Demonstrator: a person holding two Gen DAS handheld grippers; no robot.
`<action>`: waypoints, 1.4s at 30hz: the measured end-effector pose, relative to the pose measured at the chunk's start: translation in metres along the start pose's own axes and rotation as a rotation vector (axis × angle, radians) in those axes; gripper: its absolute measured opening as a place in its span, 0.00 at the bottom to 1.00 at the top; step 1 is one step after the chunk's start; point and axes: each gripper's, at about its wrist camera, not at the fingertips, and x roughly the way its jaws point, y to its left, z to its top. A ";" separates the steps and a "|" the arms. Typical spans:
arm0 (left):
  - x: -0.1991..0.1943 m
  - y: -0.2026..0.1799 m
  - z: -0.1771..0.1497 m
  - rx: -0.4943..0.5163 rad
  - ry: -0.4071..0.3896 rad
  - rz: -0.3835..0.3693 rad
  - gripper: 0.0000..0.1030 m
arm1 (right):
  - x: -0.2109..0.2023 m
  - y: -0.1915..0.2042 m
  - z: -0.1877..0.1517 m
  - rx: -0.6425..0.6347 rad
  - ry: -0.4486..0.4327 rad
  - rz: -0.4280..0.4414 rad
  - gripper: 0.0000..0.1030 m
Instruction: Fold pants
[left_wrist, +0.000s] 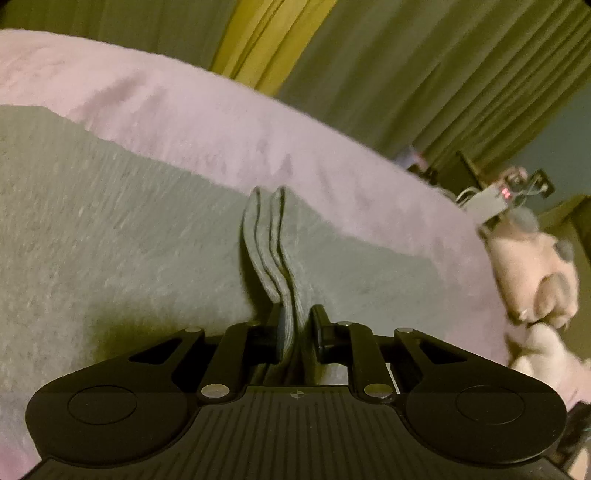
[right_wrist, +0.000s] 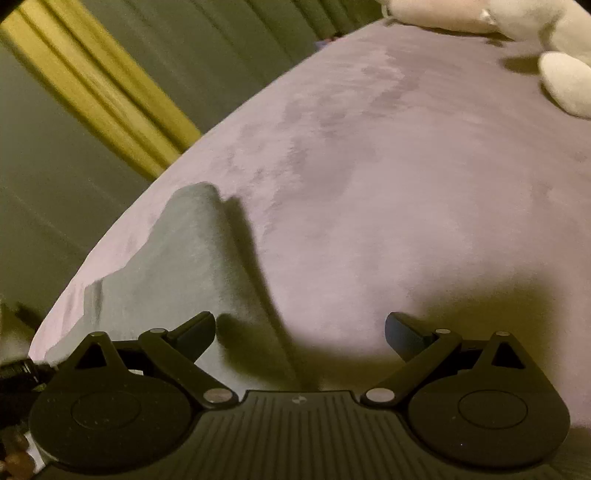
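gripping a bunched ridge of the grey pants (left_wrist: 275, 254) lying on the pink bed (left_wrist: 258, 122), the left gripper (left_wrist: 295, 332) has its jaws closed on several layers. right gripper (right_wrist: 300, 328) jaws stand apart, empty. lift evenly, keeping layers aligned.

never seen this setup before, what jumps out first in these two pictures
In the left wrist view, the left gripper is shut on a bunched ridge of the grey pants, whose layered edges stand up in wavy folds at the picture's middle. The pants lie on a pink blanket that fills most of both views. In the right wrist view the right gripper stands wide open and empty above the blanket, beside the pants, with a pale plush toy at top right.
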 end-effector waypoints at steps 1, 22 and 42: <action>-0.002 0.000 0.001 0.005 -0.009 0.004 0.17 | 0.001 0.003 -0.001 -0.021 0.010 -0.004 0.96; -0.052 0.046 0.014 0.008 -0.151 0.192 0.05 | 0.006 0.023 -0.005 -0.145 0.020 -0.030 0.96; -0.054 0.079 -0.022 -0.001 -0.028 0.104 0.55 | 0.011 0.034 -0.010 -0.197 0.015 -0.066 0.96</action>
